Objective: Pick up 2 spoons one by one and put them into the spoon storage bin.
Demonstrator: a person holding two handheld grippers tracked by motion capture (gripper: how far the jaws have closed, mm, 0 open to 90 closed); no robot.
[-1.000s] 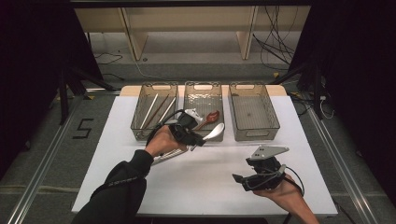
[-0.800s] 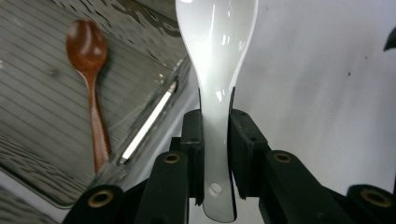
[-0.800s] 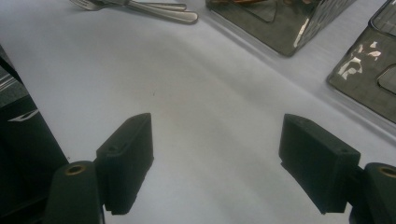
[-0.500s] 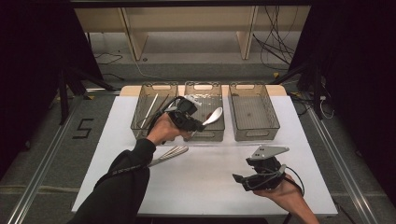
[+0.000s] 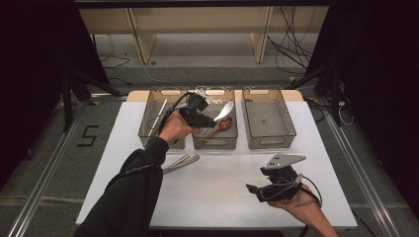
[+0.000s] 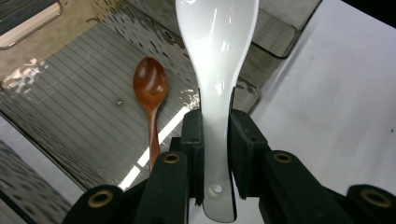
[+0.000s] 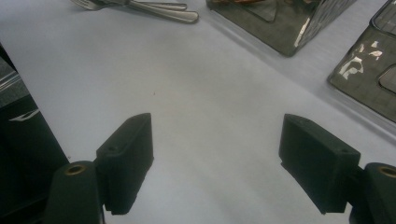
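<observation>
- The left gripper (image 6: pixel 215 140) has its jaws clamped on the handle of the white spoon (image 6: pixel 217 60), whose bowl points straight ahead of the jaws, over the far rim of the middle bin (image 5: pixel 215 140).
- A wooden spoon (image 6: pixel 150 91) lies on that bin's floor, below and to one side of the jaws.
- To do the drop well, I would bring the spoon's bowl back inside the walls, lower until it is near the floor beside the wooden spoon, then part the jaws.
- In the high view the left forearm reaches forward across the bench (image 5: pixel 217 192), the hand angled over the bin.
- The right gripper (image 7: pixel 217 161) hovers low over bare bench, jaws wide apart, with forks (image 7: pixel 140 7) well ahead of them.
</observation>
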